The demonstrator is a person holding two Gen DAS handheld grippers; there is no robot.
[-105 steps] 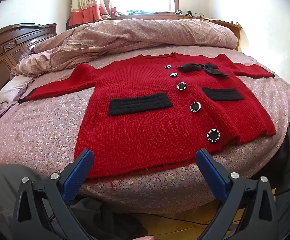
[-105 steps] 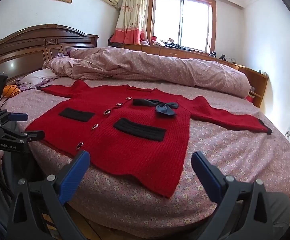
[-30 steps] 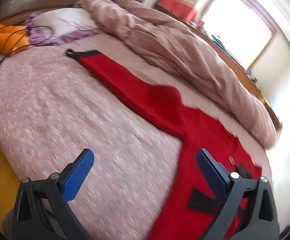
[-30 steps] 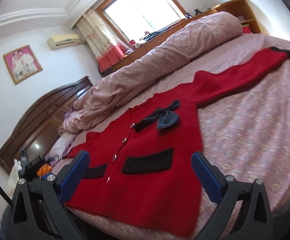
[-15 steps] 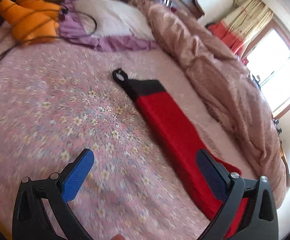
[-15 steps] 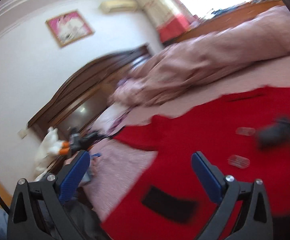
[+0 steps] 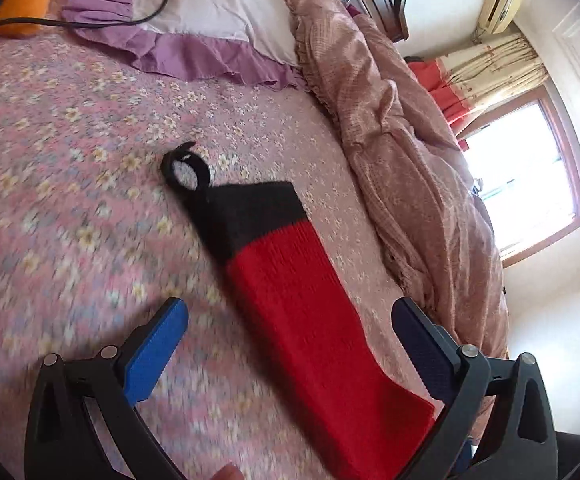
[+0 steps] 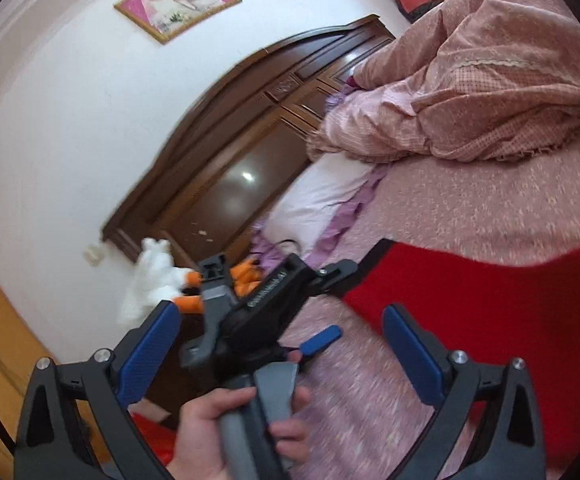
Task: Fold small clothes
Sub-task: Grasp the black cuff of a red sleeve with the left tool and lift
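Both grippers open above the bed, the red sweater spread flat beneath them.

The left gripper [image 7: 290, 344] hangs with fingers wide apart over the sweater's sleeve [image 7: 302, 300] — its black cuff [image 7: 250, 216] lies just ahead on the flowered bedsheet [image 7: 70, 184], toward the pillow [image 7: 218, 8]. The right gripper [image 8: 282, 344], also spread and holding nothing, looks past the left hand [image 8: 218, 432] — the sweater [image 8: 510, 300] lies under its right finger.
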